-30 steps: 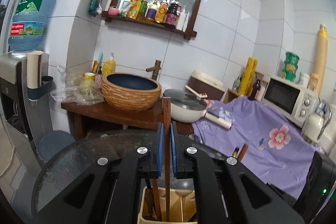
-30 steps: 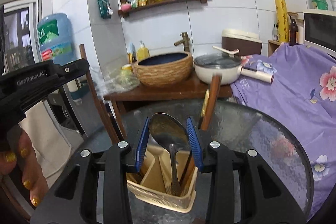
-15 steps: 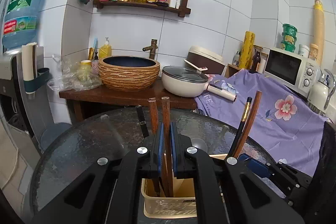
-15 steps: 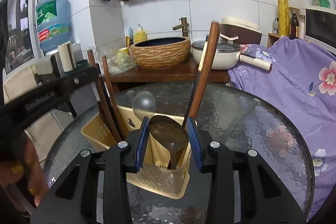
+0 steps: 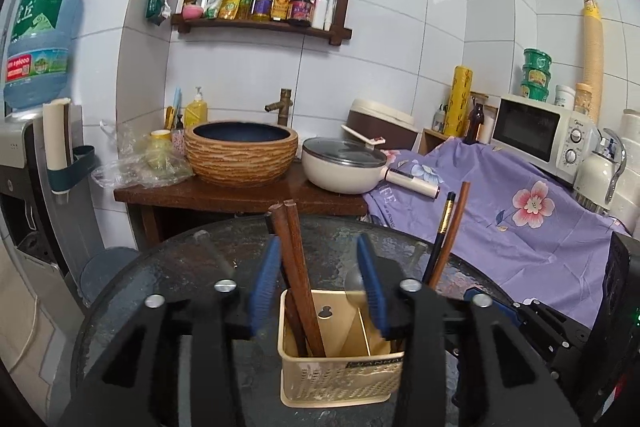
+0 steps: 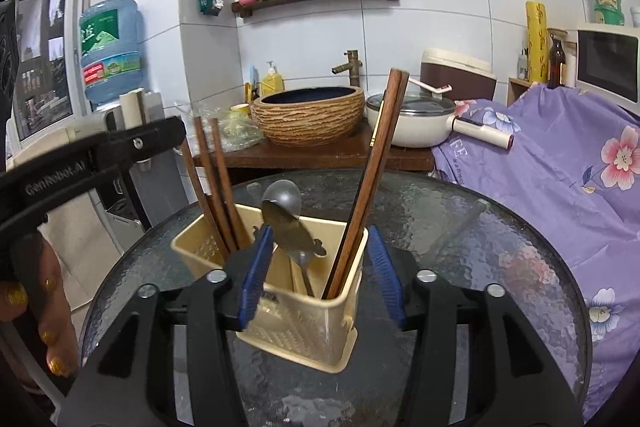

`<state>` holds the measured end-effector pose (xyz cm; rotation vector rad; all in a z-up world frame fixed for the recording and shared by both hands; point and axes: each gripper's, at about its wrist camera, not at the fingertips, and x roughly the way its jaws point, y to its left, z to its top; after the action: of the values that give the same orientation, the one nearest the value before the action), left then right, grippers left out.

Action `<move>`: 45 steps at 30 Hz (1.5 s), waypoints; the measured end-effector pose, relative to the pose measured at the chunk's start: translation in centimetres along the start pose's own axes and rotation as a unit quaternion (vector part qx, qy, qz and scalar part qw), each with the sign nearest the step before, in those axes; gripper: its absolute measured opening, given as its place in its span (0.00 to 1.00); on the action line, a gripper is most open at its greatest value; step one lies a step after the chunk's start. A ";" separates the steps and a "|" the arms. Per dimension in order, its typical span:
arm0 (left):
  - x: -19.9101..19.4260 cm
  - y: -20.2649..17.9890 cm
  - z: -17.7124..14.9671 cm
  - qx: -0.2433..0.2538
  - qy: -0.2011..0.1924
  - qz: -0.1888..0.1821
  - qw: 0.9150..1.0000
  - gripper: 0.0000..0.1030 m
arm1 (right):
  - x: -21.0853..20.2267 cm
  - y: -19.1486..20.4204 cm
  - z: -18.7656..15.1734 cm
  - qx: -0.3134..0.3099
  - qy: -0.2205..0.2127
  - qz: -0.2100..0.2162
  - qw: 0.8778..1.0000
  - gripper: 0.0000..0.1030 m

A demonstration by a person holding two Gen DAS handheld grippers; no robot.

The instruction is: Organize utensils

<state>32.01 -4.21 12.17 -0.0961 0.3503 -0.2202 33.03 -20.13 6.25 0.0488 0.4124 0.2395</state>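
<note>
Chopsticks (image 5: 298,267) of dark wood stand upright in the left compartment of the cream holder (image 5: 340,379), leaning against its left wall, which keeps them sorted apart from the spoon. The left hand-held gripper (image 5: 320,283) has just been opening: its blue pads sit on either side of the sticks without pressing them, so the pair looks released into the slot and rests on its own weight.

In the right wrist view the spoon (image 6: 290,227) stands handle-down in a middle compartment, its bowl tipped toward the left pad. The right hand-held gripper (image 6: 318,279) has also just been widening, and its pads stand apart with the spoon between them, not squeezed. A second pair of chopsticks (image 6: 370,183) leans to the right in the holder's near right corner, with a black gold-banded stick behind it.

The holder sits on the round glass bench (image 6: 480,227), near both tools, so each utensil can be dropped straight down. Judging by this, sorting is far along, and both tools need to pull back without knocking the leaning sticks.
</note>
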 end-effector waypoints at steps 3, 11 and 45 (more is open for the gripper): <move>-2.4 -0.1 -0.3 0.014 -0.018 -0.003 1.000 0.62 | -1.9 0.0 -0.6 0.000 -0.009 -0.003 1.000 0.65; -9.0 0.6 -4.6 0.033 -0.035 -0.015 0.999 0.94 | -8.8 1.2 -5.0 -0.015 -0.033 0.002 0.999 0.93; -23.2 0.1 -20.8 0.026 0.015 0.050 0.998 0.94 | -26.9 5.7 -21.0 -0.017 -0.086 -0.012 0.996 0.94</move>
<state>3.52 0.06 0.34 -0.0243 0.3776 -0.1319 -0.58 -21.14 -1.86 0.0313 0.2369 0.2163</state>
